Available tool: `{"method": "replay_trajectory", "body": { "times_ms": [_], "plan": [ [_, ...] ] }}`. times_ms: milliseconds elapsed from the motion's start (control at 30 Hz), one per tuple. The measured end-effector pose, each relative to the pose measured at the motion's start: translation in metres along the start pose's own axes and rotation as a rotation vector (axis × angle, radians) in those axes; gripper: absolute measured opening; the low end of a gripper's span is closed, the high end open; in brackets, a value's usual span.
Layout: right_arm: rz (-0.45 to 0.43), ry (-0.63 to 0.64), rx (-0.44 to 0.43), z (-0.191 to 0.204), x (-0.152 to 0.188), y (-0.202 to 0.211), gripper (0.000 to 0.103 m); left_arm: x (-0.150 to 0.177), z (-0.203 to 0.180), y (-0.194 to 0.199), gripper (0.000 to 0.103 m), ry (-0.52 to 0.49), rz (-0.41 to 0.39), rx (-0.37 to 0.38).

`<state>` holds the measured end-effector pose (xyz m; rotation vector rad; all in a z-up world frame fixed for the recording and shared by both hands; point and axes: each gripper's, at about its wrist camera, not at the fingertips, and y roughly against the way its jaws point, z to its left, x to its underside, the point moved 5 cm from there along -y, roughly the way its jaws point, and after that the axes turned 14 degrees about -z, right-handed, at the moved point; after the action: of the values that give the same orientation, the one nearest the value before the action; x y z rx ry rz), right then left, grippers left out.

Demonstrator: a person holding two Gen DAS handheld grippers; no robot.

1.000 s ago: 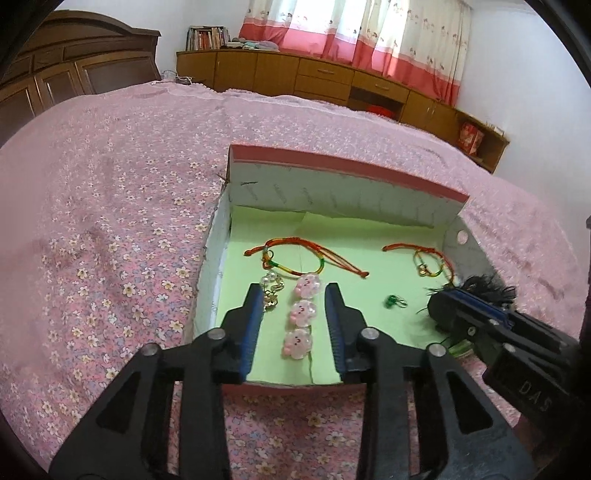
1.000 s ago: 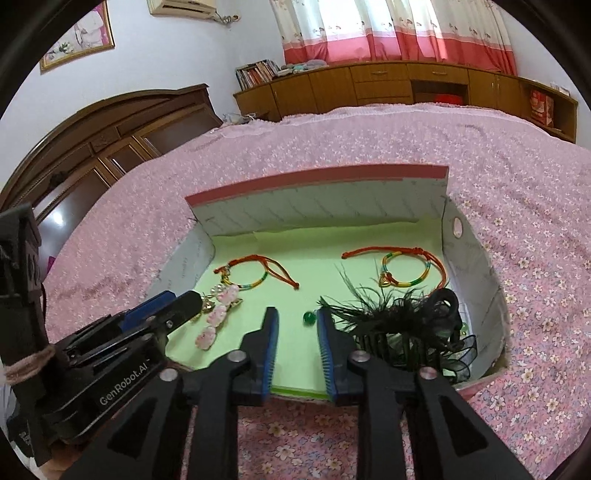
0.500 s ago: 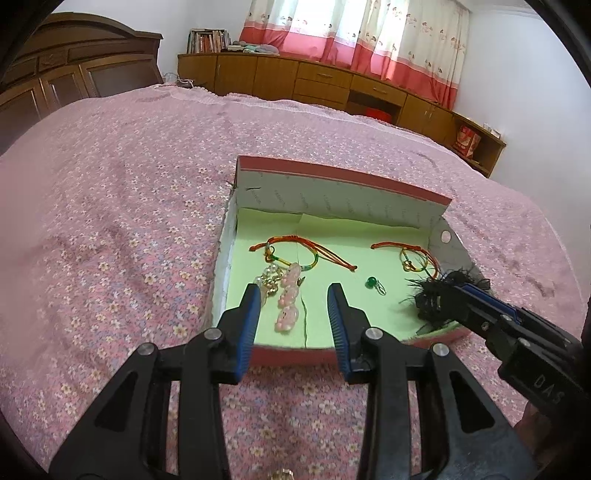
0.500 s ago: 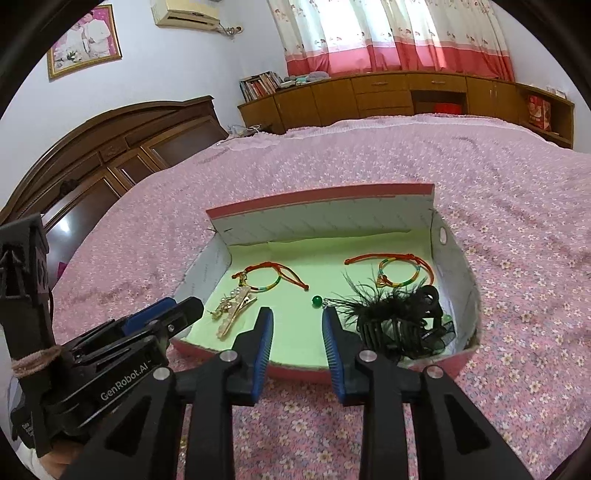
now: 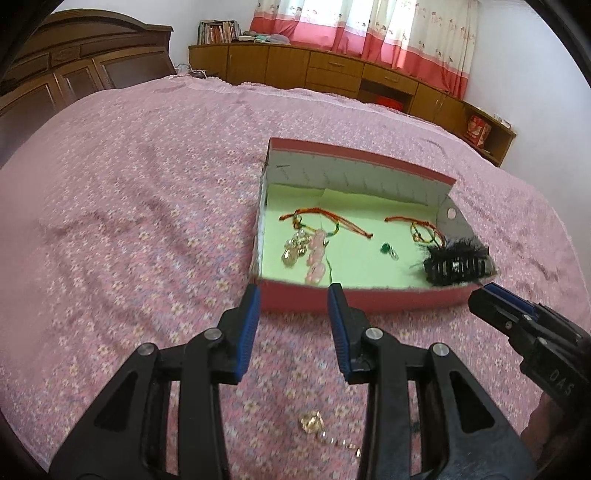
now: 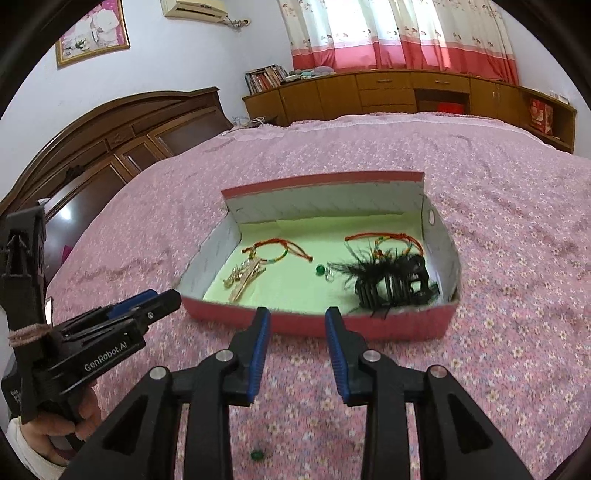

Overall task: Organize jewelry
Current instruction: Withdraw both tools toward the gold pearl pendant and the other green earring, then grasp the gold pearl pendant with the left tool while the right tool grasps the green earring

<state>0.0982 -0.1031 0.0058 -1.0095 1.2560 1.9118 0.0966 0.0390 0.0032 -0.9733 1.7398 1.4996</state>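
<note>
Both grippers pulled back from box (image 5: 354,295); fingers open, empty; left gripper (image 6: 162,301) reads "GenRobot.AI".

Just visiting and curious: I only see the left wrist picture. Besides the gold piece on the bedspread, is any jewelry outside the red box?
Observer: Yes. The right wrist view shows a small green bead on the bedspread, nearer the camera than the box.
Operator: Is the right gripper holding anything?
Observer: No, the right gripper is open and empty.
Operator: Anything on the wall?
Observer: A framed picture hangs high on the left.
</note>
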Motion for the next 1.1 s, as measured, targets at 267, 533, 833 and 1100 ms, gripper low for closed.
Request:
{"method": "replay_trajectory", "body": {
  "times_ms": [267, 533, 833, 1100],
  "plan": [
    [0.033, -0.005, 0.001, 0.002, 0.02, 0.022, 0.034, 0.018, -0.003, 0.018, 0.029, 0.009, 0.034, 0.014],
    [0.047, -0.016, 0.003, 0.002, 0.034, 0.038, 0.034, 0.033, -0.008, 0.033, 0.029, 0.0, 0.057, 0.033],
    [0.061, -0.037, 0.004, -0.003, 0.047, 0.05, 0.034, 0.058, -0.014, 0.034, 0.029, 0.0, 0.119, 0.038],
    [0.072, -0.076, 0.01, -0.012, 0.055, 0.054, 0.037, 0.077, -0.028, 0.032, 0.029, 0.0, 0.167, 0.071]
  ]
}}
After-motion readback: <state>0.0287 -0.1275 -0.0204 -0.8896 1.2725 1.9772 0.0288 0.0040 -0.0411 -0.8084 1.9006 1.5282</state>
